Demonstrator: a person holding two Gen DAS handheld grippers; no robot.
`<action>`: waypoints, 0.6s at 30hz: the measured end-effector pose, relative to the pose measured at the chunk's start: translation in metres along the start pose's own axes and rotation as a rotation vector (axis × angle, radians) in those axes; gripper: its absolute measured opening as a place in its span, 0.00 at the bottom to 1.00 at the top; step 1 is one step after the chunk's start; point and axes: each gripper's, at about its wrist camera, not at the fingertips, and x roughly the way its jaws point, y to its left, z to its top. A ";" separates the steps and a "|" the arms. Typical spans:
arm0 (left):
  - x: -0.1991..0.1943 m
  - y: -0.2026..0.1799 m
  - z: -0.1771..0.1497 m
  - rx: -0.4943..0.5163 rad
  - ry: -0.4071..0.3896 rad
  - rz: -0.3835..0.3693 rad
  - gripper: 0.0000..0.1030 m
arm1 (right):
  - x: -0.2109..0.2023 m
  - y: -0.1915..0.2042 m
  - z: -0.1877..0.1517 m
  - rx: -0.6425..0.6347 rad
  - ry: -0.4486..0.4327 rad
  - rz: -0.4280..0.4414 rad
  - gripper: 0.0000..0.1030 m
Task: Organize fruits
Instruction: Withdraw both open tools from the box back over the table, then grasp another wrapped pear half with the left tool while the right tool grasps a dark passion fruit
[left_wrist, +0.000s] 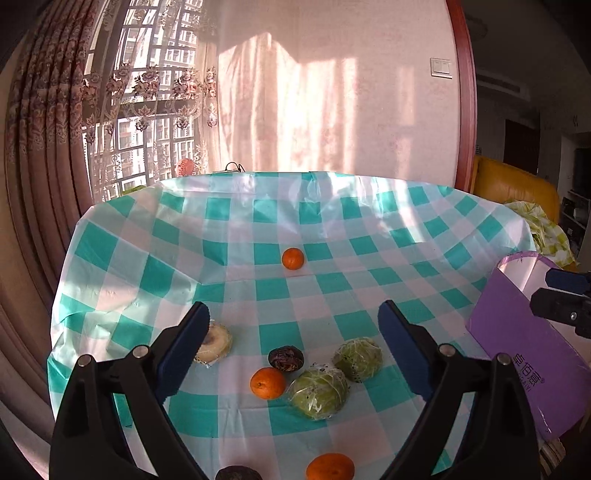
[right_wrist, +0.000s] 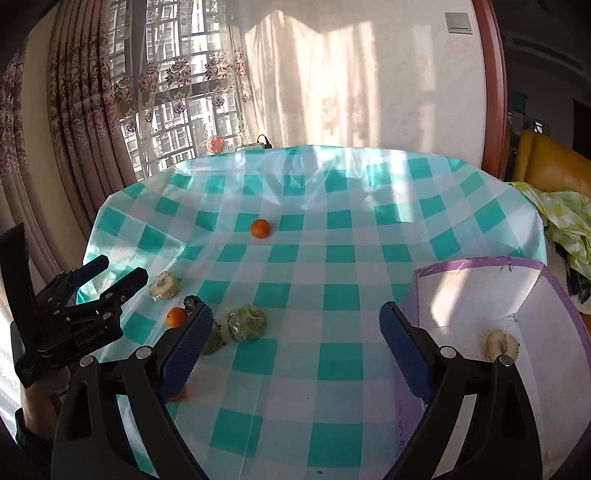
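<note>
Several items lie on the teal checked tablecloth (left_wrist: 280, 221). An orange (left_wrist: 267, 383), a dark round item (left_wrist: 285, 358) and two green wrapped rounds (left_wrist: 318, 394) (left_wrist: 357, 359) lie between my left gripper's fingers. A pale wrapped round (left_wrist: 215, 343) lies by the left finger. Another orange (left_wrist: 330, 467) is at the near edge, one more (left_wrist: 293, 258) far off. My left gripper (left_wrist: 293, 314) is open and empty above them; it also shows in the right wrist view (right_wrist: 118, 271). My right gripper (right_wrist: 295, 314) is open and empty beside the purple box (right_wrist: 498, 295), which holds a pale round (right_wrist: 498, 343).
The purple box (left_wrist: 528, 354) stands at the table's right edge. A yellow sofa (right_wrist: 554, 166) with a green-patterned cloth (right_wrist: 565, 218) is beyond it. Curtains and a window (left_wrist: 140, 110) are at the far left, a small device with a cable (right_wrist: 255, 146) at the table's far edge.
</note>
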 end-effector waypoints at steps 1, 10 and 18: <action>0.000 0.006 -0.001 -0.009 0.003 0.008 0.89 | 0.005 0.005 -0.007 0.001 0.011 0.009 0.86; 0.006 0.058 -0.013 -0.070 0.035 0.085 0.89 | 0.047 0.045 -0.056 0.014 0.124 0.104 0.86; 0.017 0.091 -0.020 -0.125 0.077 0.135 0.84 | 0.067 0.068 -0.068 -0.007 0.163 0.142 0.86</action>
